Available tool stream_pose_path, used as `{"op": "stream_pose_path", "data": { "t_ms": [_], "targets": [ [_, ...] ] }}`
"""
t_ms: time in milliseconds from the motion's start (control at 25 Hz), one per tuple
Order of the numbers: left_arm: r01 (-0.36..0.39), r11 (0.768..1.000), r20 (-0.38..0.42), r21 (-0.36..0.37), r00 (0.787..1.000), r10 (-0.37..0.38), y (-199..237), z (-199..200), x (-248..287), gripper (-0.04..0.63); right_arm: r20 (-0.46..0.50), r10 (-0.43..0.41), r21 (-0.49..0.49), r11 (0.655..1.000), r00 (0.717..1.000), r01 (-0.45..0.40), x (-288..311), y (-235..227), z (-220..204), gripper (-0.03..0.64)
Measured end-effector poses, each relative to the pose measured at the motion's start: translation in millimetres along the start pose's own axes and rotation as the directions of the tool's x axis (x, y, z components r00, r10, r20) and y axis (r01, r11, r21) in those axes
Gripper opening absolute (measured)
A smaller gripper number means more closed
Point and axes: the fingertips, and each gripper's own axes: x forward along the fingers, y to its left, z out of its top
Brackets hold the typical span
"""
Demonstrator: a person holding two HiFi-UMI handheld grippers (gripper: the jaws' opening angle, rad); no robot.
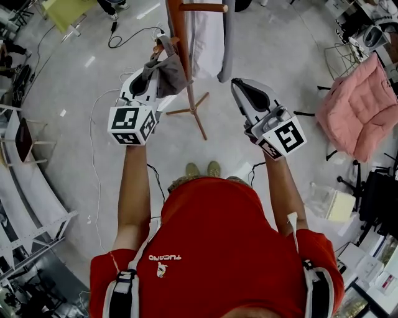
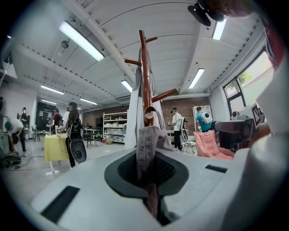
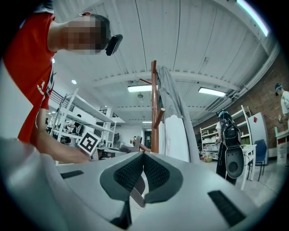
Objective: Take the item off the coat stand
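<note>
The wooden coat stand (image 1: pixel 185 68) rises ahead of me, its pole (image 2: pixel 145 76) with pegs close in front in the left gripper view. A grey cloth item (image 1: pixel 166 73) hangs by a peg, and my left gripper (image 1: pixel 159 57) is shut on it; the fabric (image 2: pixel 146 146) runs up between the jaws toward the peg. My right gripper (image 1: pixel 237 84) hovers to the right of the pole, shut with nothing between its jaws (image 3: pixel 143 154). White and grey garments (image 1: pixel 210 37) also hang on the stand (image 3: pixel 154 108).
A pink padded chair (image 1: pixel 364 105) stands at the right. Cables (image 1: pixel 93 155) trail over the floor at the left, near a yellow table (image 1: pixel 65 11). Several people stand in the room (image 2: pixel 72 133), one with a backpack (image 3: pixel 230 144).
</note>
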Motion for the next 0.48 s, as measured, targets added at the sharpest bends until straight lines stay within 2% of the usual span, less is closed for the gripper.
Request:
{"op": "stream_pose_path", "data": {
  "t_ms": [480],
  "targets": [
    [-0.055,0.999,0.040,0.000,0.998,0.055,-3,18,-60,0.018,0.038,0.042,0.024,0.999,0.998,-0.043,1,19,3,0.023]
  ]
}}
